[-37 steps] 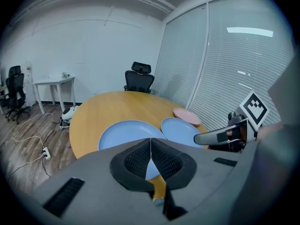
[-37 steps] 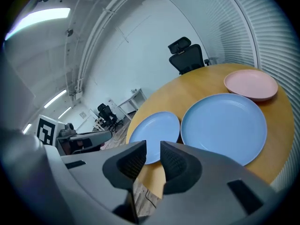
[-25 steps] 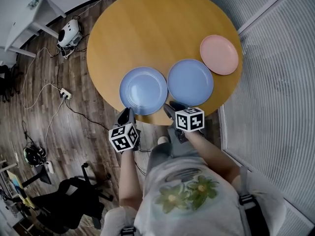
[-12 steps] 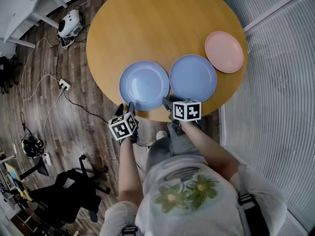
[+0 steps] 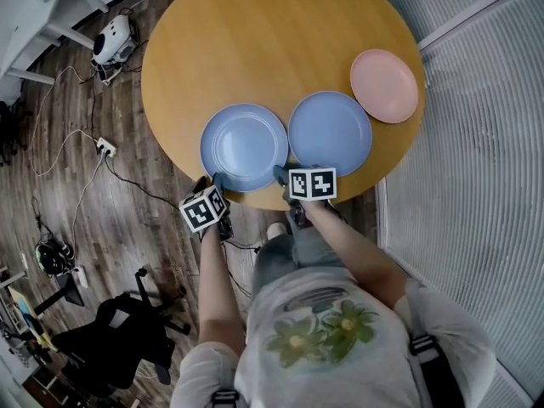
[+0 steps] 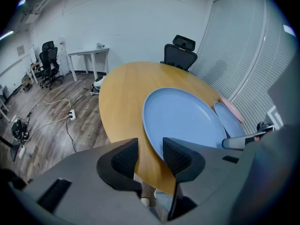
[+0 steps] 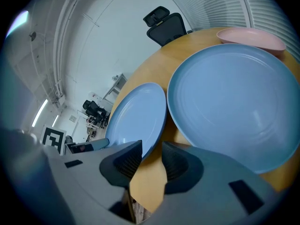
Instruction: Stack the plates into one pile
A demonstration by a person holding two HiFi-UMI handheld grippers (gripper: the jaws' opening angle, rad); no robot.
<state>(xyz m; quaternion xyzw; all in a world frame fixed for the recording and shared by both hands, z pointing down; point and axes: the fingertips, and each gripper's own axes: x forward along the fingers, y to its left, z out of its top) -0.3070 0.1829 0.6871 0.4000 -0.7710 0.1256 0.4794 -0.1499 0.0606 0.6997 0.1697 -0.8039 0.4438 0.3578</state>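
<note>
Fingers [image 6: 124,158] of the left gripper [image 6: 150,153] stand a narrow gap apart, holding nothing. Only the near edge of the round wooden surface [image 6: 124,93] shows between them. The left blue plate [image 6: 185,116] lies flat on that surface just ahead. Its near rim comes down to the tip of the finger nearer the other gripper, but it isn't between the two.

In the head view the left gripper [image 5: 209,182] sits at the surface's near edge, right at the rim of the left blue plate [image 5: 245,146].

The right gripper [image 7: 150,161] also has its fingers [image 7: 125,163] slightly parted and empty, with bare wood in the gap. It points at the seam between the two blue plates. The left blue plate [image 7: 136,121] has its rim over the tip of the finger on its side. The right blue plate [image 7: 234,102] lies beyond the other finger.

From above, the right gripper [image 5: 285,175] is at the edge where those plates nearly meet. The right blue plate [image 5: 330,133] lies just beside the left one. The pink plate [image 5: 384,85] sits farther back on the right, close to the blue one's rim, on the surface [image 5: 255,49]. All three plates lie singly, none on another.
</note>
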